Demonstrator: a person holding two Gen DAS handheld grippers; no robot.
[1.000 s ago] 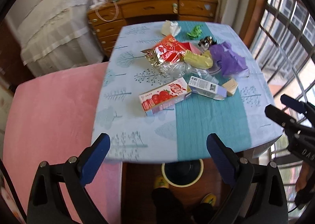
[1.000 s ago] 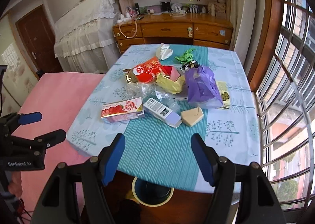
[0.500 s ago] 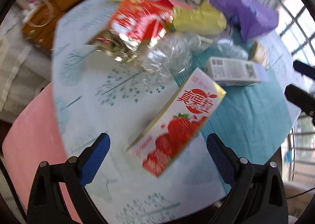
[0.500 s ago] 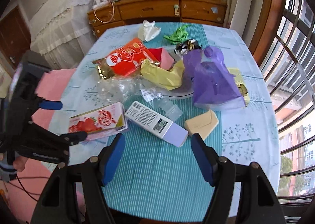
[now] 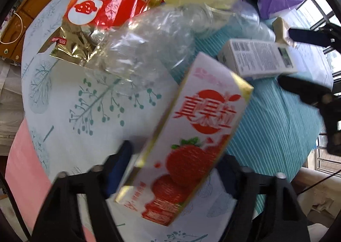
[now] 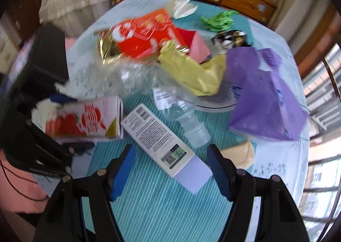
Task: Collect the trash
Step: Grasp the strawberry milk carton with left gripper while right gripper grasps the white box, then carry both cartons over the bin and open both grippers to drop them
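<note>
Left gripper (image 5: 174, 169) had its jaws closing around the strawberry milk carton (image 5: 187, 141) lying on the surface (image 5: 64, 101), while the right gripper (image 6: 170, 167) hovered wide open over the white box (image 6: 157, 135), probably next to bin.

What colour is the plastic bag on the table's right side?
Purple; the plastic bag shows best in the right wrist view.

Table (image 6: 277, 178), teal-striped cloth: strawberry carton (image 5: 191, 146), white box (image 6: 162, 141), wrappers.
</note>
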